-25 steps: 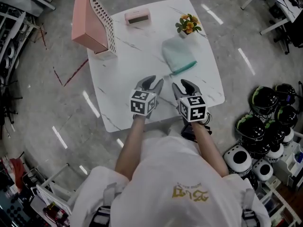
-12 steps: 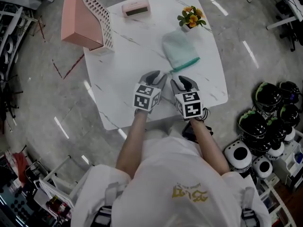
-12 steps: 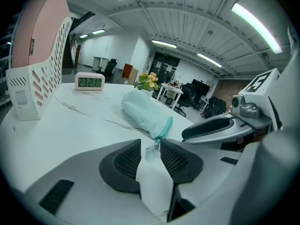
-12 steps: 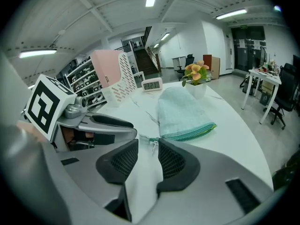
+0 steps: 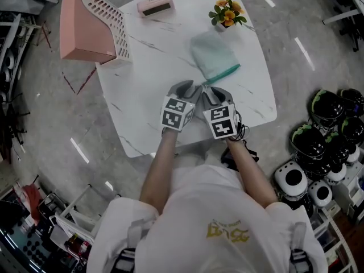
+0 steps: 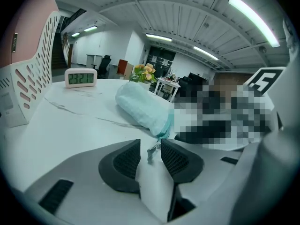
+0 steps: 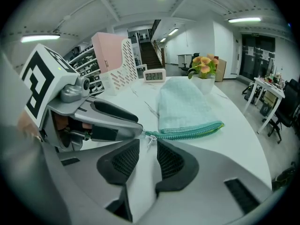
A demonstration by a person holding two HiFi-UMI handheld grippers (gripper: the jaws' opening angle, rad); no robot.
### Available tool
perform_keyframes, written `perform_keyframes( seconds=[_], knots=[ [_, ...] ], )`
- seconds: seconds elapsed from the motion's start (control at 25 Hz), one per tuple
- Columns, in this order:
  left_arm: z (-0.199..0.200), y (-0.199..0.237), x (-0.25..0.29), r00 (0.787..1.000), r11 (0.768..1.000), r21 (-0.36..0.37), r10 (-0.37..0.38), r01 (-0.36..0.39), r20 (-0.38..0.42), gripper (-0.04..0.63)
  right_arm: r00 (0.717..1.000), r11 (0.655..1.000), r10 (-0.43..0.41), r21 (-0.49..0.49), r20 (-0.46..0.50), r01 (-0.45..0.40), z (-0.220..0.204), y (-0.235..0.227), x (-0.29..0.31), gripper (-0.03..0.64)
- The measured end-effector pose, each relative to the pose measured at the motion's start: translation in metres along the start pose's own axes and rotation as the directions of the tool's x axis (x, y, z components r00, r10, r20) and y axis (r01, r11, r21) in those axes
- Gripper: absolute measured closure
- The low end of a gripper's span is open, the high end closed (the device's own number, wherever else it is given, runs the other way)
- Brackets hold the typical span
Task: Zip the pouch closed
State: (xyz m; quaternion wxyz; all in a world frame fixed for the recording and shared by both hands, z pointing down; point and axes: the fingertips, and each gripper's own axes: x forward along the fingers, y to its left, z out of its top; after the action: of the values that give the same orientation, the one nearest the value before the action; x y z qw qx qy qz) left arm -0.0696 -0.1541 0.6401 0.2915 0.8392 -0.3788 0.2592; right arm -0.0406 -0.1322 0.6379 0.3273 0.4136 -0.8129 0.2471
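Note:
A pale mint pouch (image 5: 211, 53) lies flat on the white marble table (image 5: 142, 78), with its teal zipper edge (image 5: 223, 73) towards me. Both grippers meet at the zipper's near end. The left gripper (image 5: 189, 89) (image 6: 151, 153) has its jaws a little apart, and the small metal zipper pull (image 6: 152, 149) sits in the gap untouched. The right gripper (image 5: 213, 92) (image 7: 149, 149) is closing its jaws; the pull (image 7: 149, 142) hangs just at their tips, and the pads do not press it. In the right gripper view the left gripper's finger (image 7: 103, 111) reaches the zipper's (image 7: 187, 131) end.
A pink file holder (image 5: 85, 24) stands at the table's far left. A pink digital clock (image 5: 154, 4) and a small pot of flowers (image 5: 227, 13) sit along the far edge. Black-and-white helmets (image 5: 318, 147) are piled on the floor to the right.
Both grippers have moved forward and down, from the table's near edge to the pouch's zipper end. The right gripper's jaws have narrowed.

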Motion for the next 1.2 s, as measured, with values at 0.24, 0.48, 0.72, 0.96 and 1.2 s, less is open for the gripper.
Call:
perform_keyframes(
  seconds=[0.24, 0.48, 0.72, 0.96, 1.2],
  knots=[
    [-0.003, 0.001, 0.006, 1.000, 1.000, 0.008, -0.009, 0.009, -0.019, 0.440, 1.000, 1.000, 0.007, -0.006, -0.023, -0.007, -0.004, -0.003, 0.012, 0.496],
    [-0.002, -0.002, 0.010, 0.999, 0.998, 0.051, -0.026, 0.028, -0.039, 0.450, 0.999, 1.000, -0.004, -0.018, -0.032, 0.003, -0.002, -0.009, 0.016, 0.539],
    [-0.003, -0.008, 0.015, 0.997, 0.995, 0.095, -0.034, 0.040, -0.065, 0.491, 0.999, 0.998, -0.011, -0.064, -0.038, 0.008, -0.002, -0.009, 0.018, 0.561],
    [-0.004, -0.010, 0.014, 0.996, 0.989, 0.143, -0.030, 0.042, -0.083, 0.557, 0.999, 0.998, -0.005, -0.068, -0.045, 0.002, -0.004, -0.009, 0.020, 0.597],
    [-0.005, -0.012, 0.011, 0.995, 0.989, 0.143, -0.029, 0.042, -0.093, 0.560, 0.999, 0.997, 0.002, -0.078, -0.044, -0.006, -0.004, -0.008, 0.017, 0.600]
  ],
)
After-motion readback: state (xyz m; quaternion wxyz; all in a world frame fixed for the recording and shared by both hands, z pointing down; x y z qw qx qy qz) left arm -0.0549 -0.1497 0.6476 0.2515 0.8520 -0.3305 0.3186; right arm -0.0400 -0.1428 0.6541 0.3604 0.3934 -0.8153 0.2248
